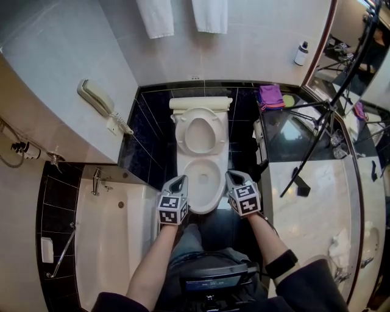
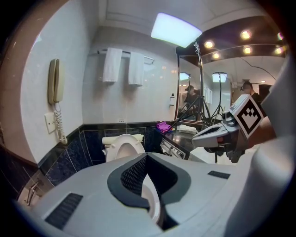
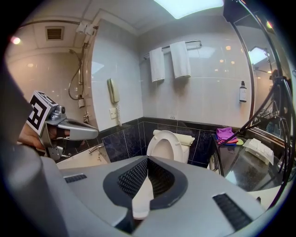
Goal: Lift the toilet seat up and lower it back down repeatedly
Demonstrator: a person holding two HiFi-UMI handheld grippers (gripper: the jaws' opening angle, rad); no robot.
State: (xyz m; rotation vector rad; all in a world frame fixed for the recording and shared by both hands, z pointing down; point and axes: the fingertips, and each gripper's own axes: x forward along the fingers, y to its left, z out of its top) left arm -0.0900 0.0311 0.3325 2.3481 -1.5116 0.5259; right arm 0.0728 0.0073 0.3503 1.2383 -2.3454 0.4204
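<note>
Both jaw pairs closed. Left gripper [image 2: 147, 156]: pads meet at the tips in the left gripper view, nothing pinched; the white visible through the slot nearer the camera is the toilet bowl [image 2: 152, 203] below. Right gripper [image 3: 148, 158]: same, tips together, empty, bowl rim [image 3: 140, 201] showing through the slot.

Head view: left gripper [image 1: 180, 178] and right gripper [image 1: 233, 175] sit either side of the bowl's front end [image 1: 210, 204], left one at the left rim, right one at the right rim. Contact with the rim can't be told. Both point forward and down toward the toilet. Marker cubes face the camera, forearms coming in from the bottom edge.

Toilet seat [image 1: 181, 135] is up, standing against the tank, ring facing the person, well apart from both grippers. Also visible raised in the left gripper view [image 2: 121, 139] and the right gripper view [image 3: 165, 134]. Bowl is uncovered.

Surroundings: dark tiled floor and lower wall around the toilet, bathtub [image 1: 116, 225] on the left, wall phone [image 1: 96, 99] above it, two white towels [image 1: 155, 15] hanging on the back wall. Glossy counter [image 1: 317, 183] on the right with a purple cloth [image 1: 270, 95] at its far end, small white bottle [image 1: 301, 53] on the wall above it, black tripod [image 1: 323, 122] standing over the counter.
</note>
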